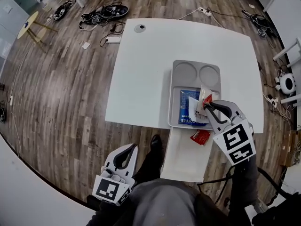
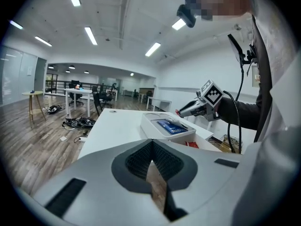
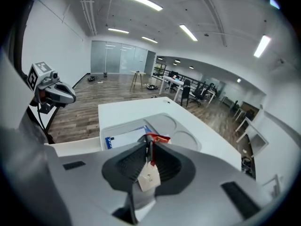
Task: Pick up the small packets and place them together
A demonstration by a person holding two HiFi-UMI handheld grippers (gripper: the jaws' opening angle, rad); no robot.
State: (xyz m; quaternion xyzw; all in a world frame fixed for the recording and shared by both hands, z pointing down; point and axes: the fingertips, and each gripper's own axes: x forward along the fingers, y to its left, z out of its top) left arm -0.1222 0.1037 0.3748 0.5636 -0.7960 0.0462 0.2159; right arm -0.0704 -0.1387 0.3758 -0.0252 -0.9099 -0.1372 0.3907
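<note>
My right gripper (image 1: 207, 106) hangs over the grey tray (image 1: 173, 91), shut on a small red packet (image 1: 207, 99). In the right gripper view the red packet (image 3: 158, 138) sticks out past the fingertips of the right gripper (image 3: 148, 145), and its pale end hangs between the jaws. The tray's rectangular compartment holds a blue coffee packet (image 1: 184, 111) and white packets (image 1: 194, 105). Another red packet (image 1: 201, 136) lies on the low white shelf (image 1: 181, 161) in front of the tray. My left gripper (image 1: 130, 148) is low at the left, off the table, shut with nothing in it.
The tray sits on a white table (image 1: 146, 65) and has two round recesses (image 1: 185, 72) at its far end. A round cable port (image 1: 139, 28) is at the table's far edge. Cables and gear (image 1: 103, 12) lie on the wooden floor. The person's legs and shoe (image 1: 155, 145) are below.
</note>
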